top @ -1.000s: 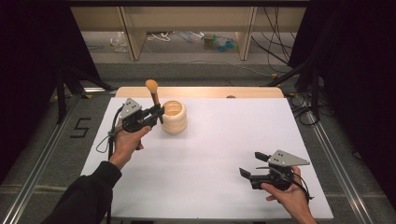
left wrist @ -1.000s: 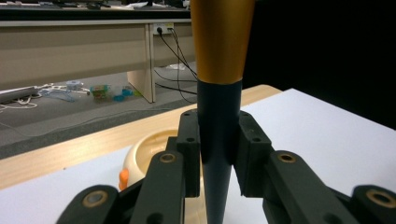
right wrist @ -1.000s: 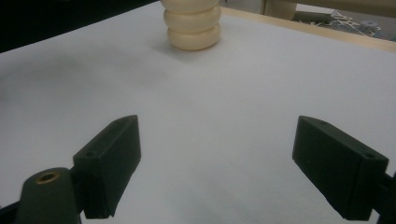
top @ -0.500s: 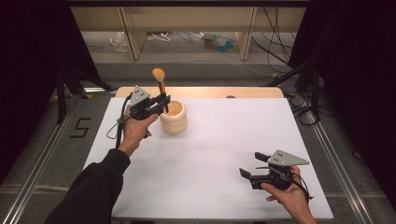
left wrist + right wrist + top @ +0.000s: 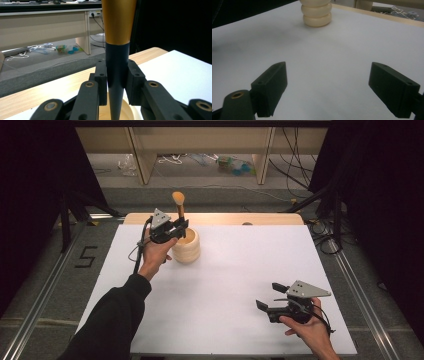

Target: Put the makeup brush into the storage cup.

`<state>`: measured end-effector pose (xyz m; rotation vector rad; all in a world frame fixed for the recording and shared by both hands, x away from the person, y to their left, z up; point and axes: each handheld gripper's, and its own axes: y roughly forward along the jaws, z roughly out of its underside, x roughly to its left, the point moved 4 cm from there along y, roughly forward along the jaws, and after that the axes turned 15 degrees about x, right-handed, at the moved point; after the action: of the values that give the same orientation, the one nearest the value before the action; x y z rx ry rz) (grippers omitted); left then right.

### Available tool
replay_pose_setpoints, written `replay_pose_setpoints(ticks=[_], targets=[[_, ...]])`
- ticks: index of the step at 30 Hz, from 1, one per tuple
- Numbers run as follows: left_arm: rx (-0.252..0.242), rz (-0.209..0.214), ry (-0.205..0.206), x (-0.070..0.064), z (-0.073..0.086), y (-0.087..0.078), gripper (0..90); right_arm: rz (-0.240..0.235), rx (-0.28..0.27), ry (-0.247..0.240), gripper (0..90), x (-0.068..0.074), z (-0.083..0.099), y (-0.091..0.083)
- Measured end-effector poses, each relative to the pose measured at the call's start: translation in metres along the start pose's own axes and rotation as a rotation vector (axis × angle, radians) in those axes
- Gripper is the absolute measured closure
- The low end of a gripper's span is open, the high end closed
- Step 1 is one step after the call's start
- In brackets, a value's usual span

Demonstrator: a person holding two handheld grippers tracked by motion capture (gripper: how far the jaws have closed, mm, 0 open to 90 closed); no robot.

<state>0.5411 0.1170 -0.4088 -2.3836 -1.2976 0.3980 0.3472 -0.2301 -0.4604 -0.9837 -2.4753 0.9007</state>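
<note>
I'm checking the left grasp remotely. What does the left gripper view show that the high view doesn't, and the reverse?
Left gripper view: the jaws pressed on the dark handle of the makeup brush, just below its gold ferrule, handle tip pointing into the cup.

High view: the brush's orange bristle head upright, and the right gripper open near the white table's front right.

Both: the cream ribbed cup and the left gripper.

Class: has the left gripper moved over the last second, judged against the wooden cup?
Yes. The left gripper, shut on the brush, has risen and shifted toward the far edge, above the cup, which stayed put.
</note>
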Motion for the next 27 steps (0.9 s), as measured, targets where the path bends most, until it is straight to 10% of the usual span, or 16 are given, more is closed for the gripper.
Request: replay_pose_setpoints(ticks=[27], targets=[[0.043, -0.051, -0.016, 0.009, 0.011, 0.023, 74.4, -0.008, -0.009, -0.001, 16.3, 0.002, -0.002, -0.001]])
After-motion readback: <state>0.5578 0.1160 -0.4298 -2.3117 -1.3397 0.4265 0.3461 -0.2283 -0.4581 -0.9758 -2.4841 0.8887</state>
